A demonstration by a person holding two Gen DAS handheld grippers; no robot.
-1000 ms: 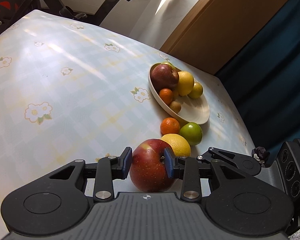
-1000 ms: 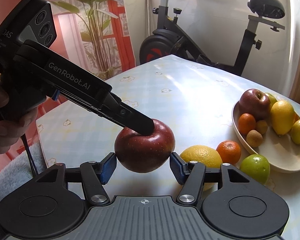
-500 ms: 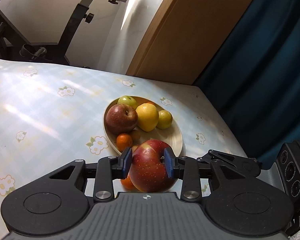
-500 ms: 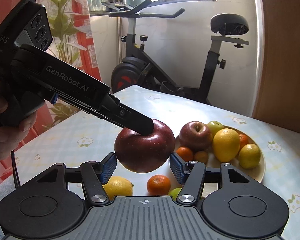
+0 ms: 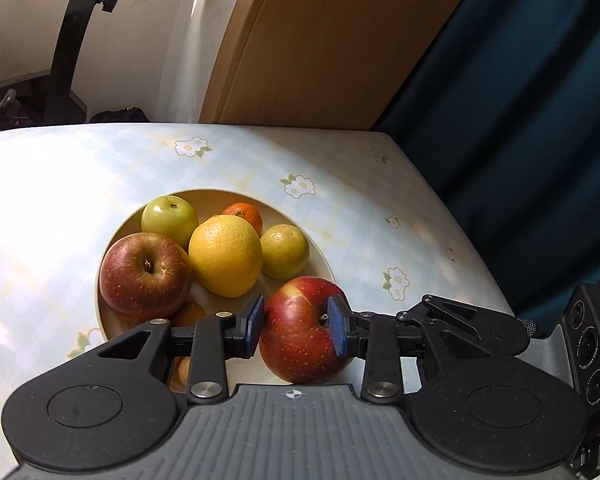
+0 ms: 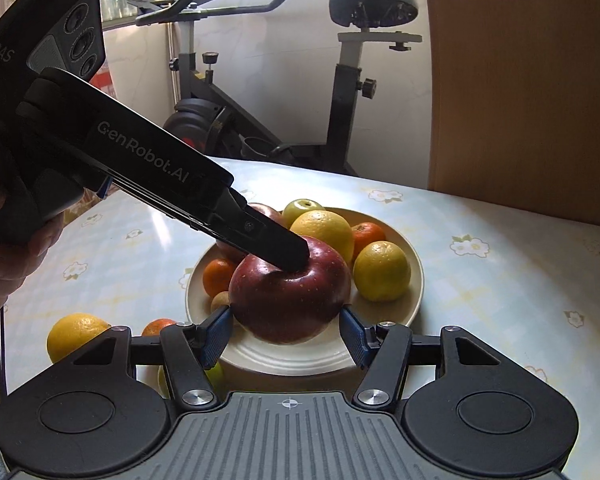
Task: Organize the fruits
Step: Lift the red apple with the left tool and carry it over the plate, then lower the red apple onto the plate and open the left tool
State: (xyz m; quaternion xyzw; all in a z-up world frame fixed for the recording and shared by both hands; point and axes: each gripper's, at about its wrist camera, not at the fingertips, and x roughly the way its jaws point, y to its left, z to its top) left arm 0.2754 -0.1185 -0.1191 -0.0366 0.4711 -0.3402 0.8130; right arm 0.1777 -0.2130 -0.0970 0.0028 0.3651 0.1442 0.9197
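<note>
**Red apple hanging over the bowl, left jaws gripping it**

Left wrist view: my left gripper (image 5: 296, 330) is clamping the apple (image 5: 300, 332), its blue pads pressing on both flanks, one pad sitting close to the stem dimple. The apple is hanging in front of the bowl (image 5: 324, 264), over its near right part, which looks bare. Inside the bowl I am seeing another red apple (image 5: 144, 276), a green apple (image 5: 168, 214), an orange (image 5: 226, 254), a lime-yellow citrus (image 5: 285, 251) and a tangerine (image 5: 242, 214) at the back. The flowered bench (image 5: 360, 208) is carrying it all.

Right wrist view: my right gripper (image 6: 286, 334) is standing partly open, and its pads are flanking the same apple (image 6: 288, 300) without pressing on it, as far as I can tell; a narrow gap is showing on each side. The left gripper's finger is reaching down onto the apple's top. A yellow citrus (image 6: 74, 334) and a tangerine (image 6: 158, 326) are waiting on the bench, just outside the bowl's rim (image 6: 418, 280).

I am judging the apple firm, fairly heavy and waxy-smooth, so it could slip or roll. Taking it across the widest part looks best. It bruises, so I would be setting it down gently in the free spot, not dropping it.
</note>
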